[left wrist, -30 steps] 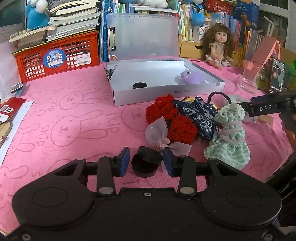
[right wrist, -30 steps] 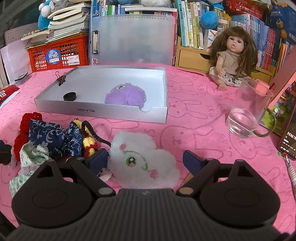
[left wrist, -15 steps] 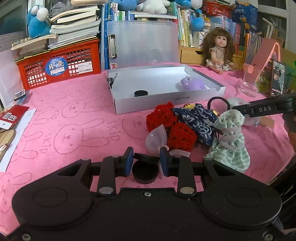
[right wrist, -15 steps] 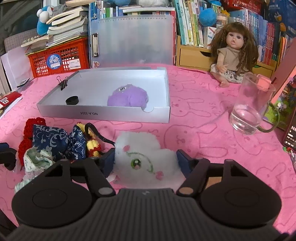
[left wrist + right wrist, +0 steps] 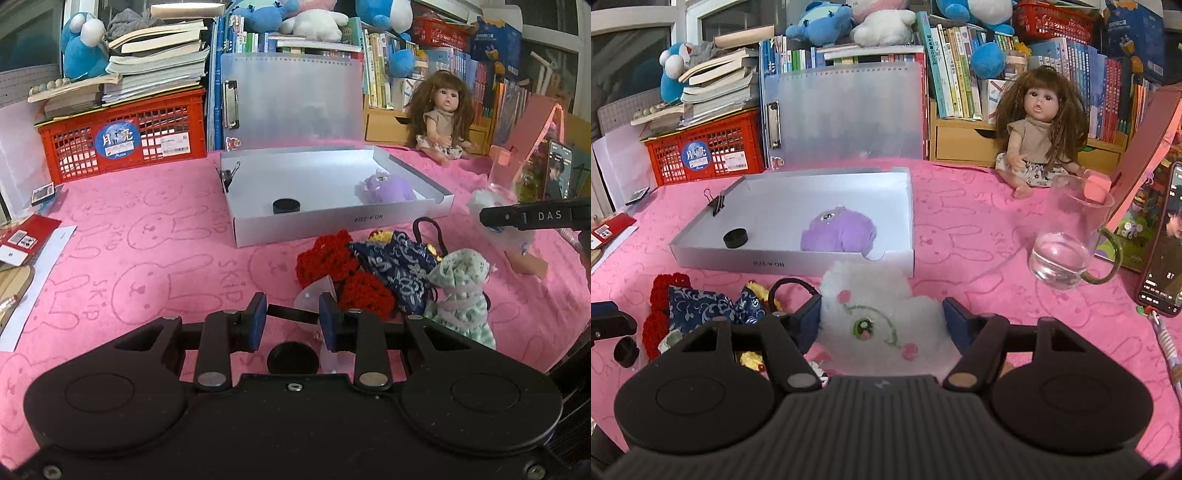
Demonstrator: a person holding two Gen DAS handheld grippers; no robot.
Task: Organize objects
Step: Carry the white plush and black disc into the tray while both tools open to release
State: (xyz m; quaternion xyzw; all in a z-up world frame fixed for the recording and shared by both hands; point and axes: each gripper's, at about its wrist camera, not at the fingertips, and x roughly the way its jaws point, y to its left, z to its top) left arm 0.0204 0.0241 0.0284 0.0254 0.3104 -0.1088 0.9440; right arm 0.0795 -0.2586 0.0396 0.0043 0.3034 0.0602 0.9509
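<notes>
My left gripper [image 5: 291,317] is shut on a thin black lid [image 5: 291,314], held edge-on above the pink cloth; a round black cap [image 5: 292,357] lies below it. My right gripper [image 5: 881,325] is shut on a white fluffy plush [image 5: 875,314] and holds it lifted in front of the white box [image 5: 783,264]. The box [image 5: 343,225] holds a purple plush [image 5: 837,234], a black cap [image 5: 735,238] and a binder clip [image 5: 716,202]. A pile of red knit pieces [image 5: 325,258], a blue patterned pouch [image 5: 395,262] and a green checked bag [image 5: 461,295] lies on the cloth.
A glass with water [image 5: 1067,251] and a phone [image 5: 1165,243] stand at the right. A doll [image 5: 1039,125] sits at the back. A red crate [image 5: 122,142] with books stands back left. Papers lie at the left edge [image 5: 26,240].
My left gripper closed on the black lid and lifted it off the cloth. My right gripper closed on the white plush and raised it towards the box.
</notes>
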